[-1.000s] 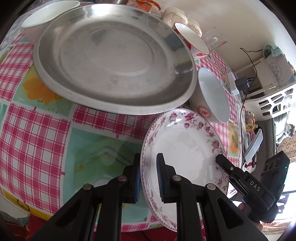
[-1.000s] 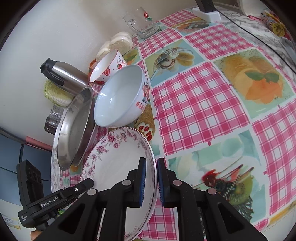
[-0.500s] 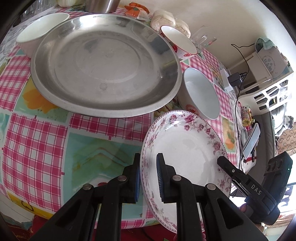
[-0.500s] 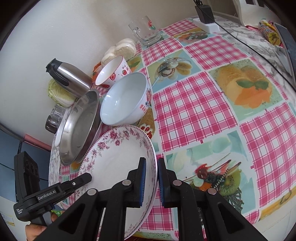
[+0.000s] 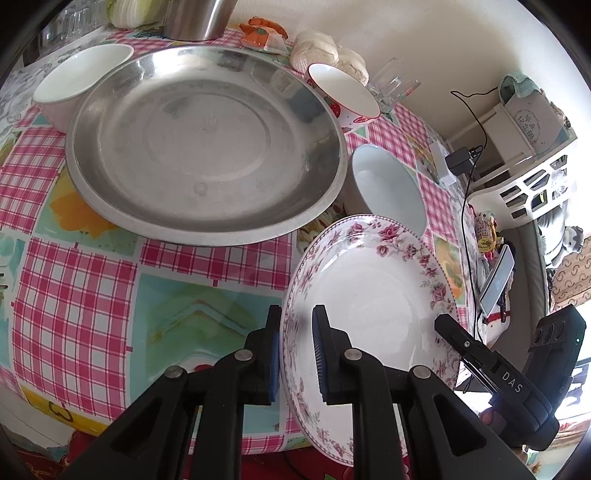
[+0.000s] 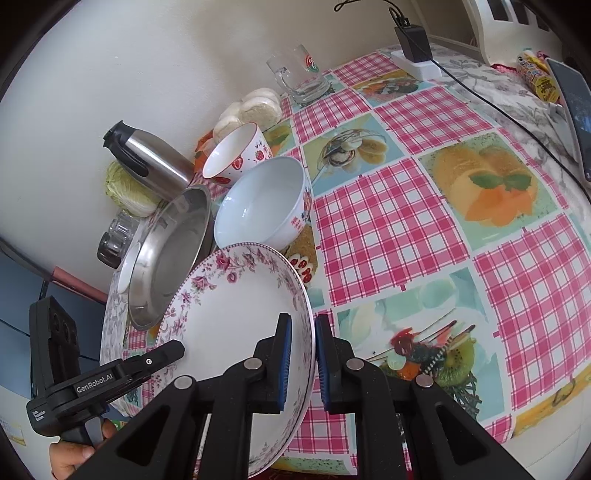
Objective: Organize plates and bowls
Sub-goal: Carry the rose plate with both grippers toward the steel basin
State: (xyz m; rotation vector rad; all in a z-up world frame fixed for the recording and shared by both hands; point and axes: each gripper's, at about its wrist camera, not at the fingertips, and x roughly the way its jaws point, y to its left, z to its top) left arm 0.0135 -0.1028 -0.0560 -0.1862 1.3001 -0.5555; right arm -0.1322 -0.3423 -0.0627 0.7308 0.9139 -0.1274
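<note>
My left hand-held gripper [image 5: 297, 354] and right hand-held gripper [image 6: 303, 360] each pinched opposite rims of the floral plate [image 5: 373, 291], held above the table [image 5: 74, 280] beside the steel tray [image 5: 207, 147]. I judged uneven pulling could slip it onto the white bowl [image 5: 388, 188].

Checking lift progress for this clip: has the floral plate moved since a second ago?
Yes. The floral plate, clamped by both grippers, has risen: in the right wrist view the white bowl and tablecloth look smaller and farther below.

The steel flask [image 5: 197, 18] was cut off at the frame's top — the floral plate [image 5: 369, 295] hid part of the pale bowl [image 5: 388, 188].
</note>
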